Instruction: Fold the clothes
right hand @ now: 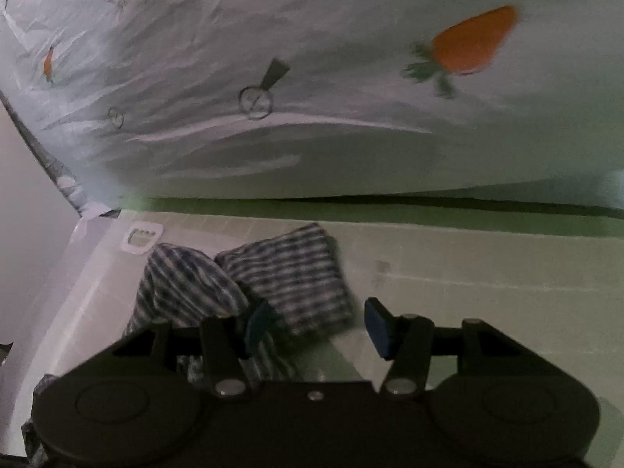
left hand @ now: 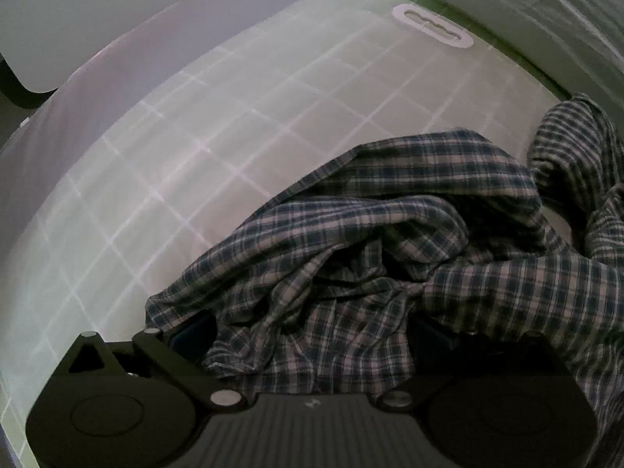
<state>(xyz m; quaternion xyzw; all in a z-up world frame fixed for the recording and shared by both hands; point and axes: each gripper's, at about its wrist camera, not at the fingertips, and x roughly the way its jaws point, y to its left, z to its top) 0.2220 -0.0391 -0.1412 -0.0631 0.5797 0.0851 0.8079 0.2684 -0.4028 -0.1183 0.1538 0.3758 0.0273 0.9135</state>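
A plaid garment (left hand: 390, 257) is being shown bunched in loose ridges on a gridded mat (left hand: 202, 163), directly ahead of the left claw (left hand: 312, 335) and draped over its front. Both left fingers are being hidden by the cloth, so whether that claw is gripping the fabric or merely buried in it cannot be told; a bunched hold there would suit lifting an edge clear of the heap.

In the right wrist view the right claw (right hand: 312, 331) is being held wide, its blue pads (right hand: 377, 327) well apart. The garment (right hand: 249, 284) is lying ahead and to the left of it, touching the left finger, with bare mat (right hand: 487, 273) ahead of the right one; nothing is being gripped.

Only the right view is showing two separate lobes of cloth and a carrot-printed sheet (right hand: 312, 78) beyond the mat. Only the left view is showing the crumpled folds closely. No neat fold is being seen.
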